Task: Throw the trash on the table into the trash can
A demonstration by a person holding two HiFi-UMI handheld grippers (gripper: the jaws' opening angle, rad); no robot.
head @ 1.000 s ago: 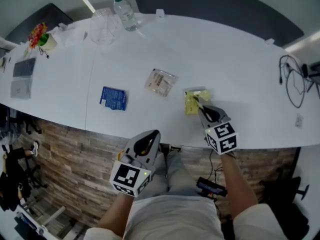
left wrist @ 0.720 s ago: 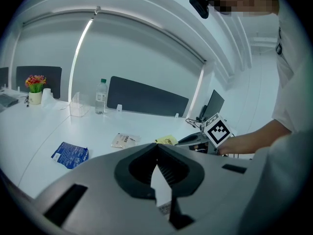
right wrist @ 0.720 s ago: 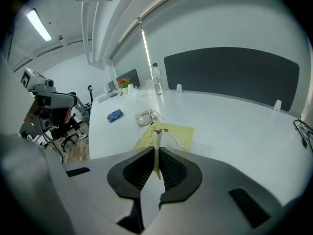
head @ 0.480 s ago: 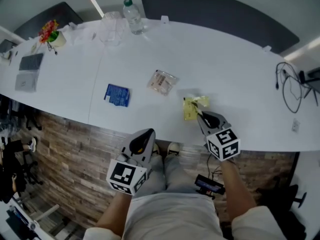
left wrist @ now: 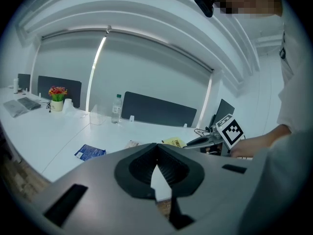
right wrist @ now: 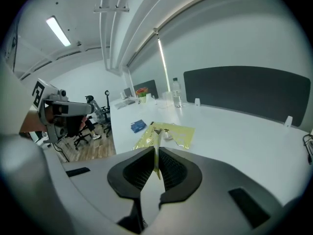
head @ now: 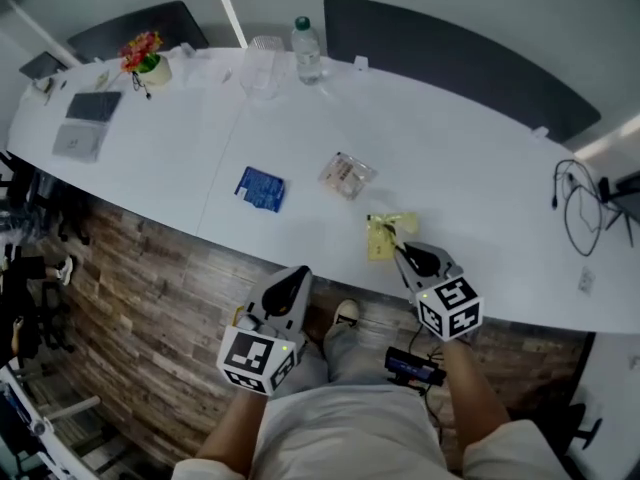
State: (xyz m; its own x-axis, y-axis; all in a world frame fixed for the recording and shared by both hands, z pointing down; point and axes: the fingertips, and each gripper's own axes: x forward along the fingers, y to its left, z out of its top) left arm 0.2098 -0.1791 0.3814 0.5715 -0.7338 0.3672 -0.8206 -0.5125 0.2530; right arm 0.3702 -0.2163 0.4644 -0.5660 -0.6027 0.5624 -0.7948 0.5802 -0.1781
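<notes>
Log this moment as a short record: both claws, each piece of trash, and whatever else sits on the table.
Right claw: shut on an edge of the yellow wrapper, near the table's front edge
Left claw: shut, empty, held off the table
Trash lying loose: clear wrapper, blue packet
Other items: water bottle and flower pot at the far side
Trash can: not in view

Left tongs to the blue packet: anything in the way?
Nothing visible. The left tongs sit shut and empty off the near edge of the table; the blue packet lies alone on it, with the clear wrapper apart to its right.
</notes>
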